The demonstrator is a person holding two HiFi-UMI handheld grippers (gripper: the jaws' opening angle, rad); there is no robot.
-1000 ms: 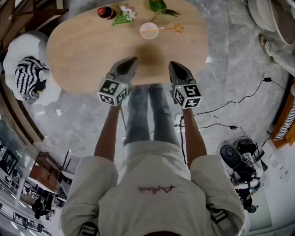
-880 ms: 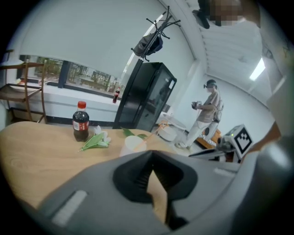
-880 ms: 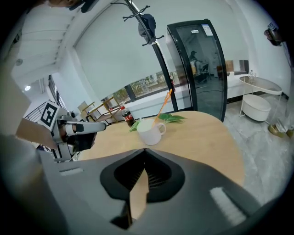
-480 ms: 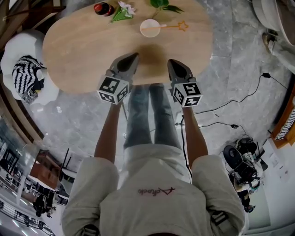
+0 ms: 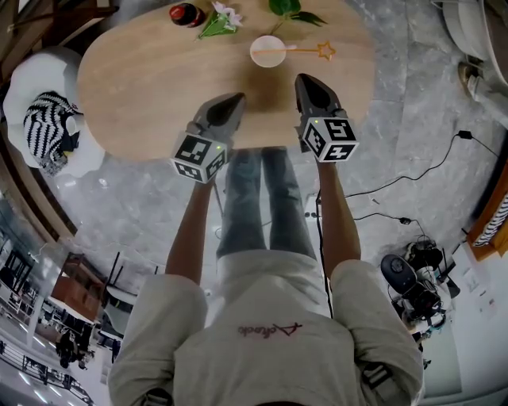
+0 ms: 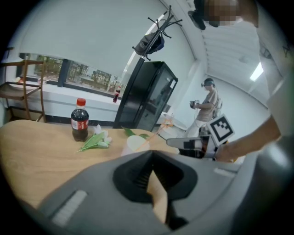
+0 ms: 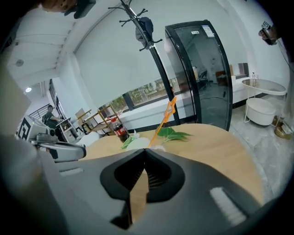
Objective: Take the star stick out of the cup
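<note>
A white cup (image 5: pixel 268 51) stands at the far side of the oval wooden table (image 5: pixel 143 79). The orange star stick (image 5: pixel 311 50) leans out of it, its star end pointing right. In the right gripper view the star stick (image 7: pixel 164 117) rises just beyond my jaws, with the cup (image 7: pixel 138 143) mostly hidden behind them. My right gripper (image 5: pixel 304 81) is shut and empty, a short way in front of the cup and slightly to its right. My left gripper (image 5: pixel 230 101) is shut and empty, further back over the table's near half. The cup (image 6: pixel 135 143) also shows in the left gripper view.
A cola bottle (image 5: pixel 183 14), a white flower (image 5: pixel 220 19) and green leaves (image 5: pixel 289 9) lie at the table's far edge behind the cup. A white chair with a striped cushion (image 5: pixel 46 127) stands to the left. Cables (image 5: pixel 413 170) cross the floor on the right.
My right gripper has moved forward over the table toward the cup. My left gripper has shifted only slightly. The cup and the stick stay put.
</note>
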